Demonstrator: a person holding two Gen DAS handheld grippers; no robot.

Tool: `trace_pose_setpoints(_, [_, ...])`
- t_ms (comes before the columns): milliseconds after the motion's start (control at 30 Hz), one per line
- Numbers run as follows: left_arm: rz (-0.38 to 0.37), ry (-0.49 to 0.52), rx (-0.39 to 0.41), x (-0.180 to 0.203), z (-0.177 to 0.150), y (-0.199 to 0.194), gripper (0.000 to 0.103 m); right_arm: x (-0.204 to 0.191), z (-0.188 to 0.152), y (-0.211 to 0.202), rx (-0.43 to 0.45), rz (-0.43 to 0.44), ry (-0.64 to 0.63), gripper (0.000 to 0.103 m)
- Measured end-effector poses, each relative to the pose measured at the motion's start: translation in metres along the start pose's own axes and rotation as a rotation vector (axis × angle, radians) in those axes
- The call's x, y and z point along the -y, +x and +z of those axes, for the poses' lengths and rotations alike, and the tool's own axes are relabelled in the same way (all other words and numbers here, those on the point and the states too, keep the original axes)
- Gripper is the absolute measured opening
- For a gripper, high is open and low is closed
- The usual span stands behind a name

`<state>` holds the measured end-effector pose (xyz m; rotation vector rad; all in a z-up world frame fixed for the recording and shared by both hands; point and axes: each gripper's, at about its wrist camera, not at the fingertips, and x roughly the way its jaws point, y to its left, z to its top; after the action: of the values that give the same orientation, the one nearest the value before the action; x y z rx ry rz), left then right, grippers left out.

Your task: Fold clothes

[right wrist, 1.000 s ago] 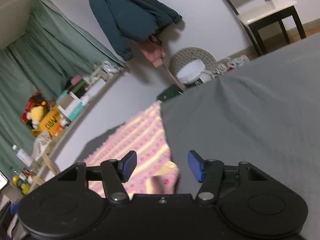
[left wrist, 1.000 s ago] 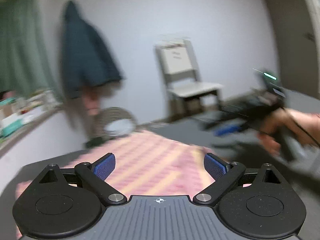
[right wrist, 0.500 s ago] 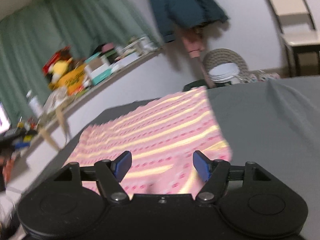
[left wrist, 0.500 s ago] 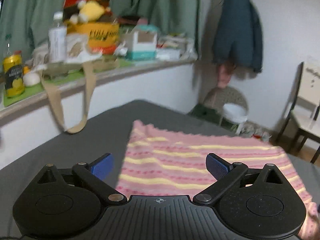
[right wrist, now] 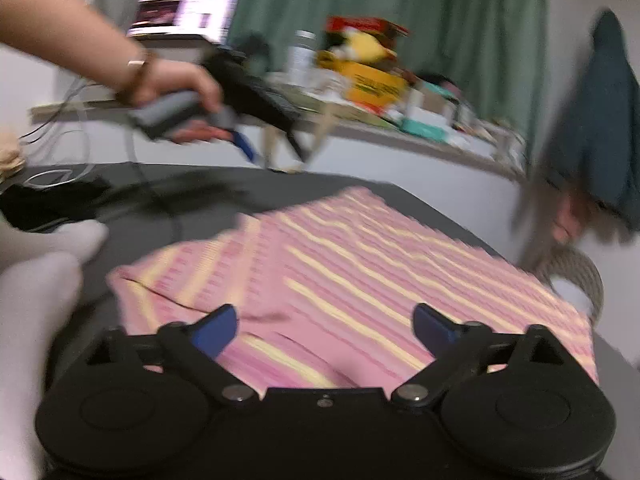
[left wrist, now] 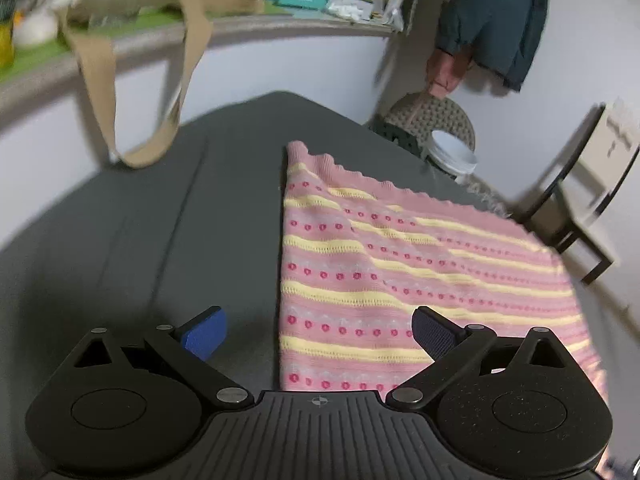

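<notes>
A pink knit garment (left wrist: 400, 264) with yellow stripes lies flat on the dark grey surface (left wrist: 140, 232). My left gripper (left wrist: 320, 332) hovers open above the garment's near left edge, nothing between its blue pads. In the right wrist view the same garment (right wrist: 360, 264) spreads out ahead, blurred, with a sleeve folded toward the left. My right gripper (right wrist: 324, 326) is open over the garment's near edge and holds nothing. The other gripper (right wrist: 248, 120), held in a person's hand (right wrist: 172, 80), shows at the upper left of that view.
A cluttered shelf (left wrist: 200, 32) with a tan bag strap (left wrist: 120, 80) hanging off it runs along the wall. A dark jacket (left wrist: 496, 20) hangs at the far corner, above a woven basket (left wrist: 436, 120). A chair (left wrist: 580, 208) stands to the right. White-socked feet (right wrist: 40, 280) rest at the left.
Both grippers have swung round and tilted down toward the garment. The left one now looks at its left edge, the right one across its width. Both have stayed open.
</notes>
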<state>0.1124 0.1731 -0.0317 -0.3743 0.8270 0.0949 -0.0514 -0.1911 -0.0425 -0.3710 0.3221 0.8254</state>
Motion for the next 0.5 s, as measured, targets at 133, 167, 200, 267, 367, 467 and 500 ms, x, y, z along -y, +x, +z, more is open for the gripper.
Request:
trace_pose_setpoints(133, [-0.025,-0.135,-0.002,-0.022,-0.004,0.019,0.099,-0.051,0.012,0.013,-0.005,0.005,-0.064,0.103])
trace_pose_setpoints(167, [-0.055,-0.173,-0.009,-0.026,-0.006,0.023,0.099,-0.06,0.013,0.017,-0.013,-0.005,-0.074,0.103])
trace_pose_setpoints(200, [-0.093,-0.209,-0.024,-0.031,-0.007,0.029,0.099,-0.07,0.015,0.021,-0.018,-0.014,-0.079,0.103])
trace_pose_setpoints(267, [-0.155,-0.249,-0.073,-0.035,-0.008,0.041,0.099,-0.085,0.018,0.029,-0.045,-0.035,-0.086,0.103])
trace_pose_setpoints(367, [-0.203,-0.232,-0.137,-0.033,-0.008,0.056,0.099,-0.098,0.021,0.042,-0.093,-0.039,-0.093,0.103])
trace_pose_setpoints(467, [-0.229,-0.173,-0.163,-0.028,-0.009,0.065,0.099,-0.109,0.026,0.049,-0.102,0.009,-0.114,0.103])
trace_pose_setpoints(500, [-0.236,-0.164,-0.172,-0.027,-0.01,0.069,0.099,-0.115,0.028,0.051,-0.108,0.02,-0.13,0.103])
